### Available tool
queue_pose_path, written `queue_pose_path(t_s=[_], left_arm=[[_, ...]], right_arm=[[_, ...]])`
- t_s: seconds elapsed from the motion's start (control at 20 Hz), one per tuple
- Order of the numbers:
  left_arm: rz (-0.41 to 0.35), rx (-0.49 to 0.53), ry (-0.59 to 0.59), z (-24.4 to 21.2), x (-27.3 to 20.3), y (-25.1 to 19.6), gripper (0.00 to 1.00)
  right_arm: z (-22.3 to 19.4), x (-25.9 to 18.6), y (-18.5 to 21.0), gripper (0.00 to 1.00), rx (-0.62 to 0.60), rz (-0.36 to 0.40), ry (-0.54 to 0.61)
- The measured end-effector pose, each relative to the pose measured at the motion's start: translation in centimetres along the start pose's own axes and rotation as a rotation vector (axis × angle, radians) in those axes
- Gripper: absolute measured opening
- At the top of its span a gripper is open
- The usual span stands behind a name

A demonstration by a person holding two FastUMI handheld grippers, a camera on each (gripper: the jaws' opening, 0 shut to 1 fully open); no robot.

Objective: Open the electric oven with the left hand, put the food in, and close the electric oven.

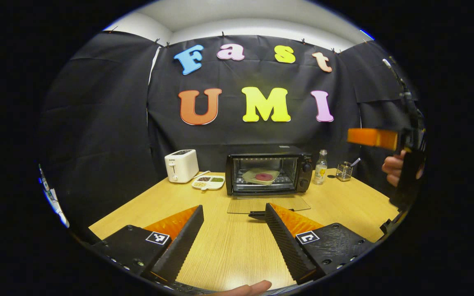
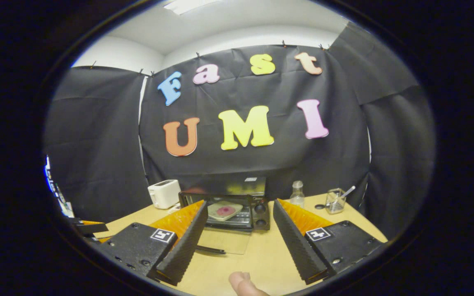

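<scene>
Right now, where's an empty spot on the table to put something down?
The widest bare wood lies on the near side of the table, in front of the oven's folded-down glass door. Another free patch sits in front of the toaster and snack tray. It is crowded along the back row, where bottle and glass cup stand.

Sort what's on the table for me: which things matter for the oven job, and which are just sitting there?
Job items:
electric oven, its glass door folded down open
plate of food already on the rack inside
left gripper, open, facing the door

Lying about:
white toaster
divided snack tray
bottle
glass with a spoon
</scene>
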State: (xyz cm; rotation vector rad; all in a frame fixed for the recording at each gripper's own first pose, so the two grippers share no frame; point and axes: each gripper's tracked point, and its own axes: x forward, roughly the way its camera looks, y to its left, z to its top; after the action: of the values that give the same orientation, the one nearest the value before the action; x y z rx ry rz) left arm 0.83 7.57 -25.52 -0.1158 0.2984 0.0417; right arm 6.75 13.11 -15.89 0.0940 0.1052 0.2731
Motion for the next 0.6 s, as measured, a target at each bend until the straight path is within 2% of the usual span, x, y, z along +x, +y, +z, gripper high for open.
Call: queue_pose_path(t_s=[0.1,0.15,0.3,0.35,0.4,0.5,0.55,0.6], left_arm=[[0.004,0.015,0.026,-1.2,1.6,-0.3,0.96],[-0.002,0.004,0.042,-2.0,2.5,-0.9,0.95],[-0.079,-0.058,0.104,-4.4,4.6,-3.8,0.96],[-0.096,-0.068,0.129,-5.2,5.2,-4.4,0.95],[-0.107,-0.069,0.153,-6.1,5.9,-4.9,0.96],[-0.117,-0.062,0.187,-7.4,7.2,-5.9,0.96],[-0.128,-0.061,0.203,-8.0,8.2,-6.2,0.97],[-0.143,-0.055,0.231,-8.4,8.7,-7.5,0.96]], right_arm=[[2.4,-1.6,-1.1,0.96,0.0,-0.023,-0.046],[2.3,-2.4,-1.0,0.96,0.005,-0.015,-0.062],[4.4,-4.7,-1.6,0.96,0.021,-0.001,-0.097],[4.9,-5.2,-2.1,1.0,0.021,-0.003,-0.108],[5.4,-5.6,-2.6,0.96,0.019,-0.014,-0.121],[5.3,-5.9,-4.1,0.95,0.016,-0.051,-0.131],[4.8,-6.0,-4.3,1.0,0.021,-0.057,-0.13],[4.5,-6.1,-4.7,0.95,0.029,-0.055,-0.13]])
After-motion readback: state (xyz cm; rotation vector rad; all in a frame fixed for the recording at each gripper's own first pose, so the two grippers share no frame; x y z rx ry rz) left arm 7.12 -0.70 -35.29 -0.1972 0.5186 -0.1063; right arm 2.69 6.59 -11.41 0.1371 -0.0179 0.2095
